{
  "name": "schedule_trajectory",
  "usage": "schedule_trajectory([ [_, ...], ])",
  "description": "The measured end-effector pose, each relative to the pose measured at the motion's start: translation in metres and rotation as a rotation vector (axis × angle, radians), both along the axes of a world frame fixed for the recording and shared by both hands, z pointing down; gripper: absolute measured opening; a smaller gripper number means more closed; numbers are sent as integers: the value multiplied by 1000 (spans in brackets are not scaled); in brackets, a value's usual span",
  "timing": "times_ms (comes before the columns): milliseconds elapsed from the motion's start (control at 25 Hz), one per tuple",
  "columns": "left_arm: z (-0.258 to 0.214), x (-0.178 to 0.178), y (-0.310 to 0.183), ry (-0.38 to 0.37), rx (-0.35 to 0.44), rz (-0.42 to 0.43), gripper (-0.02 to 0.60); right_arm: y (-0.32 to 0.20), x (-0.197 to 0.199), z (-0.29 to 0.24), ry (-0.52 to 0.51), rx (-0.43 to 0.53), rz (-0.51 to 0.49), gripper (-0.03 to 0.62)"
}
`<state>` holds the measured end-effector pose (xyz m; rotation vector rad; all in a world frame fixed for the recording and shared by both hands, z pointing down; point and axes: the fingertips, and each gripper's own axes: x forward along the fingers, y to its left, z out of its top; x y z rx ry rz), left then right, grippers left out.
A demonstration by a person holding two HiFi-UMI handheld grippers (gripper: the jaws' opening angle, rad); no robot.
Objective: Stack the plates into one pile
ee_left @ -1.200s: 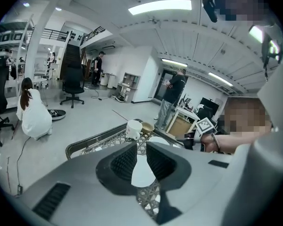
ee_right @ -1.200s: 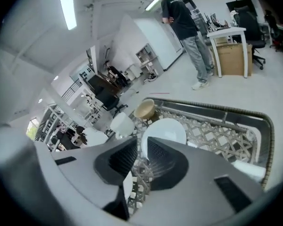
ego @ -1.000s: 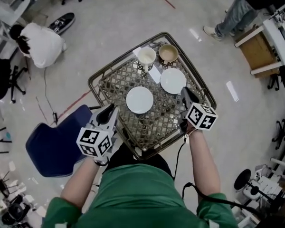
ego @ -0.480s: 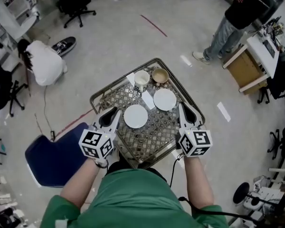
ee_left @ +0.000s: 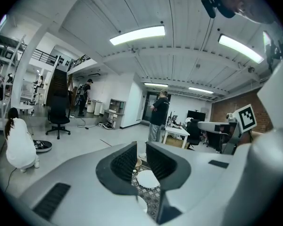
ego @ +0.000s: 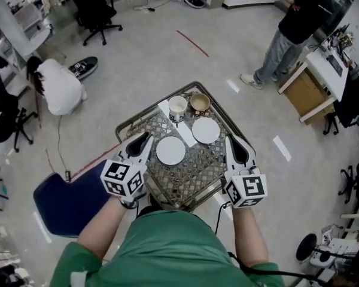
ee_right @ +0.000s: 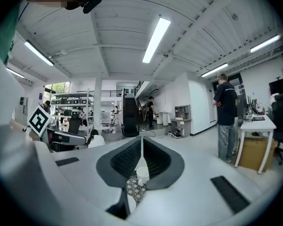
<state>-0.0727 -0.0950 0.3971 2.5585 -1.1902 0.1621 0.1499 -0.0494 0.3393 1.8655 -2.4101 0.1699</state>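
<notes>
"Starting with the plates, where were they?"

"Both lay flat on the lattice table (ego: 194, 171), not yet in one pile. The near plate (ego: 170, 150) sat toward the person. The far plate (ego: 206, 130) sat further back and to the right, apart from it, with a white card (ego: 186, 134) lying between the two."

"Anything else on there?"

"A white cup (ego: 178, 106) and a brown bowl (ego: 199, 103) stood side by side at the back edge, beyond both plates."

"And the grippers?"

"Each was held over the table's near side, one at each flank, touching nothing. The left gripper (ego: 142, 142) had its jaws a narrow gap apart with nothing between them, and through that gap its own view showed a plate ahead. The right gripper (ego: 232, 143) had its jaws pressed together, empty."

"So which hand was better placed for which plate?"

"The near plate lay just ahead and to the right of the left gripper, closer to it than to the other. The far plate lay ahead and to the left of the right gripper, which was the nearer hand there. Being round, neither plate favoured one approach angle, so I'd judge the rim facing each gripper was the likely place to take hold."

"What did the right one need before that?"

"Its jaws would have had to part first. Closed as they were, they couldn't take a rim."
</notes>
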Motion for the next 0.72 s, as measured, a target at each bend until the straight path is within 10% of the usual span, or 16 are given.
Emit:
schedule_trajectory([
  [720,50,-85,9,-54,-137,-153,72,-13,-40,257,-290,-614,-23,50],
])
